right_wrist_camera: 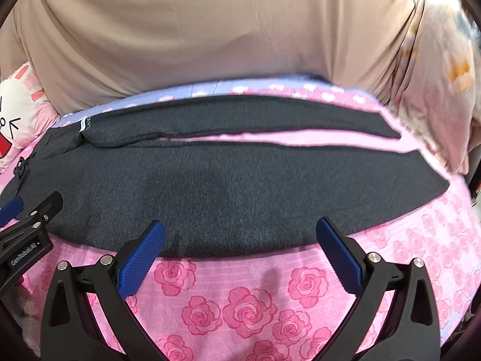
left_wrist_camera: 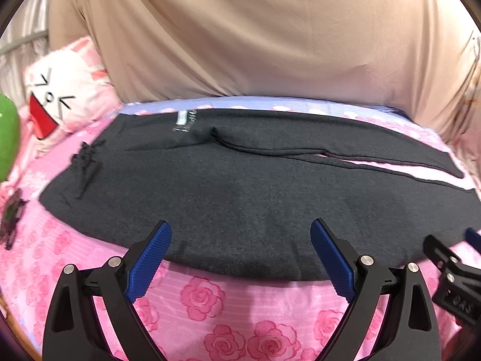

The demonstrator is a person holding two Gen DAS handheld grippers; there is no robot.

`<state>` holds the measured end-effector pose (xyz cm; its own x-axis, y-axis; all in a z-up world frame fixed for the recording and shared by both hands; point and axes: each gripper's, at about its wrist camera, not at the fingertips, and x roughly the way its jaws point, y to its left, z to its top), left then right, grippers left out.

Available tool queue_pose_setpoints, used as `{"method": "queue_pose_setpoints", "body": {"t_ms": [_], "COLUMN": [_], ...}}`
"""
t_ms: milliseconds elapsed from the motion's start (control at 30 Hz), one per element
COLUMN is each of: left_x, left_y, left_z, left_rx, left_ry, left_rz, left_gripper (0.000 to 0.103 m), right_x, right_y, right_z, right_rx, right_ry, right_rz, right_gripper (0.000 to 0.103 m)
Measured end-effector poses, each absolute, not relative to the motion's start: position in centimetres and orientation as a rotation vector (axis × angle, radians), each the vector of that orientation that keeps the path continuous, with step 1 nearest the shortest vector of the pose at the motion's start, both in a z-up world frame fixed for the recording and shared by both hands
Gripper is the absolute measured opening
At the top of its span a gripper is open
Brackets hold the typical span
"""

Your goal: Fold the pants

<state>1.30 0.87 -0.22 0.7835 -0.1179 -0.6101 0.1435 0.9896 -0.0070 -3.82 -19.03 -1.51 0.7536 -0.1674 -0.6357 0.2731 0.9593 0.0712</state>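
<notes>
Dark grey pants [left_wrist_camera: 240, 186] lie flat on a pink rose-print bedsheet [left_wrist_camera: 204, 297], waistband with drawstring [left_wrist_camera: 85, 162] at the left, both legs running right. They also show in the right wrist view [right_wrist_camera: 240, 186]. My left gripper [left_wrist_camera: 240, 228] is open and empty, its blue pads over the near edge of the near leg. My right gripper [right_wrist_camera: 240, 225] is open and empty over the same near edge, further right. The right gripper's tip [left_wrist_camera: 451, 258] shows at the right of the left wrist view; the left gripper [right_wrist_camera: 24, 225] shows at the left of the right wrist view.
A beige quilt [left_wrist_camera: 255, 30] is piled along the far side of the bed. A white-and-pink cartoon pillow [left_wrist_camera: 63, 90] and a green plush [left_wrist_camera: 7, 132] sit at the far left. A small dark object [left_wrist_camera: 12, 213] lies on the sheet at the left.
</notes>
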Motion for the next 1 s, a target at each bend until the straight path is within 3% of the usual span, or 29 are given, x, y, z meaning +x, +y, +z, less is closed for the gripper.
{"method": "queue_pose_setpoints", "body": {"t_ms": [333, 567, 733, 1000], "left_x": [7.6, 20.5, 30.6, 38.9], "left_y": [6.8, 14.1, 20.2, 24.8], "left_z": [3.2, 5.2, 4.2, -0.8], "left_rx": [-0.038, -0.122, -0.283, -0.382], "left_ry": [0.654, 0.722, 0.863, 0.994], "left_rz": [-0.237, -0.12, -0.03, 0.115], "left_gripper": [0.091, 0.091, 0.091, 0.091], "right_x": [0.7, 6.6, 11.4, 15.9], "right_y": [-36.2, -47.9, -53.1, -56.7], "right_z": [0.9, 0.6, 0.1, -2.2], "right_rx": [0.224, 0.387, 0.49, 0.514], "right_ry": [0.674, 0.728, 0.752, 0.818], "right_rz": [-0.35, -0.426, -0.448, -0.52], "right_gripper": [0.098, 0.098, 0.098, 0.098]}}
